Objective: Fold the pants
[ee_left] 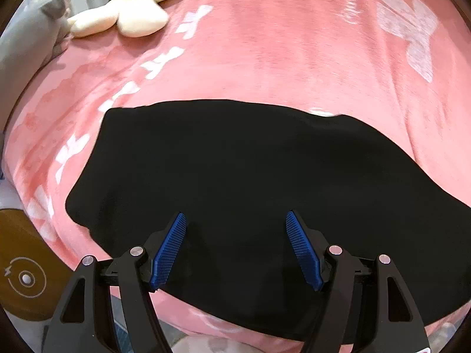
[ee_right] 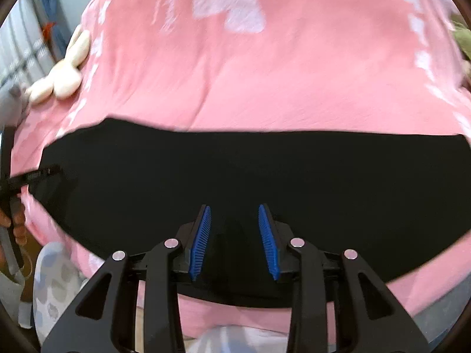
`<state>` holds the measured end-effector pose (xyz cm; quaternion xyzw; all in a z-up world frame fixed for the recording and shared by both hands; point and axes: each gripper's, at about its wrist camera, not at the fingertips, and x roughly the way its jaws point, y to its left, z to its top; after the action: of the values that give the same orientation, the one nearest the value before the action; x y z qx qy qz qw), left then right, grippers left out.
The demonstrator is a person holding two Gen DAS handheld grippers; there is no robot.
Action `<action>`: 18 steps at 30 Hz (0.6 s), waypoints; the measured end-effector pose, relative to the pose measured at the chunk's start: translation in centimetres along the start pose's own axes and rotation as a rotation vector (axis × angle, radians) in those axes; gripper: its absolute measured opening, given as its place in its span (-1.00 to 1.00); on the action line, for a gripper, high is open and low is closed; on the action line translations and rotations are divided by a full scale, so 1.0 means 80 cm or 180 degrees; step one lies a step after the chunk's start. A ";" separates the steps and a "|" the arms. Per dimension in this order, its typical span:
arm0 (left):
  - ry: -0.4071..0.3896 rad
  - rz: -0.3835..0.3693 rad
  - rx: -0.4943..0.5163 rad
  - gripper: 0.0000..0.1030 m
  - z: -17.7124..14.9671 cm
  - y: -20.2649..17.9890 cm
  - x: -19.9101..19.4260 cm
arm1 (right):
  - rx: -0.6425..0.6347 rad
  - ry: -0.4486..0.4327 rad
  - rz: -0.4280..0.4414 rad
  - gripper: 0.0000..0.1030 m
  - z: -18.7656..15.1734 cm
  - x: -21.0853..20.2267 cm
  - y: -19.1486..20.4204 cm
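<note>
- Two grippers hang above one pair of black pants [ee_left: 235, 176], and neither of them grips any cloth.
- Left wrist view: the left gripper [ee_left: 236, 220] stands wide apart, its blue pads [ee_left: 169, 253] bare, with nothing between them. The pants lie directly under and ahead of it, flat on the pink blanket [ee_left: 279, 58]. One end of the pants is ahead and to its left; the cloth then runs off to its right, out of the view. A cream plush toy [ee_left: 126, 11] lies far ahead to the left, well apart from the pants.
- Right wrist view: the right gripper [ee_right: 234, 214] is parted more narrowly, also empty. The pants [ee_right: 265, 176] stretch as a long band across, from its left to its right, so the long axis is crosswise to the fingers. The left gripper [ee_right: 44, 173] shows at the left end of the band.
- Progress, as I judge: the pants look already laid smooth and perhaps folded leg on leg, because only one band is seen; I cannot tell this surely. The crosswise folds, end to end, seem not yet done.
</note>
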<state>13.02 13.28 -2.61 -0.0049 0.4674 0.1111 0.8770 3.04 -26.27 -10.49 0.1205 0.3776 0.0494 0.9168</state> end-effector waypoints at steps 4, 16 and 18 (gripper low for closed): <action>-0.0003 -0.0075 0.0050 0.33 -0.001 -0.016 -0.007 | 0.0453 -0.0215 -0.0498 -0.12 -0.003 -0.037 -0.091; -0.0069 -0.0435 0.0137 0.43 -0.044 -0.076 -0.044 | 0.1796 -0.0589 -0.0768 0.35 -0.043 -0.093 -0.325; -0.0036 -0.0451 0.0210 0.43 -0.051 -0.090 -0.047 | 0.1926 -0.0546 -0.0595 0.36 -0.045 -0.076 -0.333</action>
<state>9.11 5.10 -2.52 -0.0084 0.4643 0.0333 0.8850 -3.85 -52.43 -15.67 0.3559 0.3060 -0.1597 0.8684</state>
